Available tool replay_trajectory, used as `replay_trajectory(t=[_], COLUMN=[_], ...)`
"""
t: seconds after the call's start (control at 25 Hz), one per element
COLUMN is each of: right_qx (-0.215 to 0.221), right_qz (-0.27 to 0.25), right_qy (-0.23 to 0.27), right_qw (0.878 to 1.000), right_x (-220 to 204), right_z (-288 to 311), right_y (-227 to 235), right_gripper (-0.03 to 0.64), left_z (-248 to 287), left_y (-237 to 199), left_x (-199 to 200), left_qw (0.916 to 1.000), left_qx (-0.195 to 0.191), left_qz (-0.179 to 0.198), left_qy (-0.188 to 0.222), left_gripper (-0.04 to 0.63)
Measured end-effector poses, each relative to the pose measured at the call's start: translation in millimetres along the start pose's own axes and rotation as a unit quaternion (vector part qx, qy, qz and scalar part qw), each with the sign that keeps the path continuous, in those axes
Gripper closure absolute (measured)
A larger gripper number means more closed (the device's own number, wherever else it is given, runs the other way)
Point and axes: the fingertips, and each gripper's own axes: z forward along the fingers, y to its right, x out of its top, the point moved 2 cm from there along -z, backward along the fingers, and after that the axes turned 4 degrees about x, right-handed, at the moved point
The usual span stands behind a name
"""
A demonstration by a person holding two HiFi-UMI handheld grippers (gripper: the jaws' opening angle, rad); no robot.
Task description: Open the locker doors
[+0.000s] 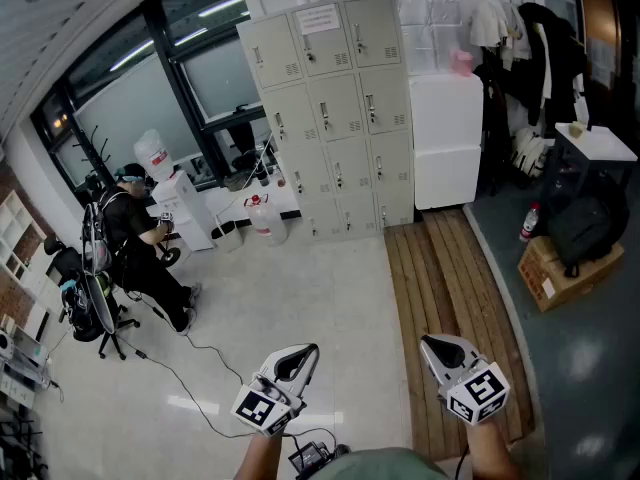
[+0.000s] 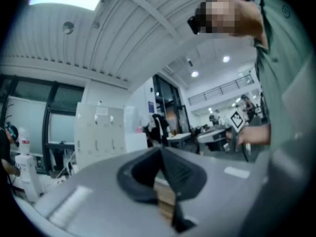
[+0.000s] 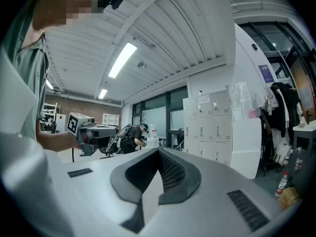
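Note:
The beige lockers [image 1: 335, 113] stand against the far wall, three columns wide, with every door shut; they also show as lockers [image 2: 98, 137] in the left gripper view and lockers [image 3: 207, 127] in the right gripper view. A paper notice is stuck on a top door. My left gripper [image 1: 308, 352] and right gripper [image 1: 430, 343] are held low near my body, far from the lockers, pointing toward them. The left gripper [image 2: 161, 152] has its jaws together with nothing between them. The right gripper [image 3: 159, 152] is likewise shut and holds nothing.
A seated person [image 1: 140, 243] with a backpack works at the left by the window. A water jug [image 1: 262, 218] sits left of the lockers, a white cabinet [image 1: 447, 138] to their right. A wooden floor strip [image 1: 450, 288] leads to the lockers. A cardboard box [image 1: 560, 268] lies at right.

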Motion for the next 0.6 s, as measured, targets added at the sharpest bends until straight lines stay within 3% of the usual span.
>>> replay_trajectory(t=[0.6], right_qx=[0.008], right_qz=[0.002], right_qy=[0.004], right_qw=[1.0], right_x=[-5], right_z=[12], right_y=[0], right_gripper=[0.621], left_z=[-3], left_y=[-6], left_x=[-8], left_qw=[0.9999], left_qx=[0.016], left_qz=[-0.002], left_qy=[-0.001], left_gripper=[0.594])
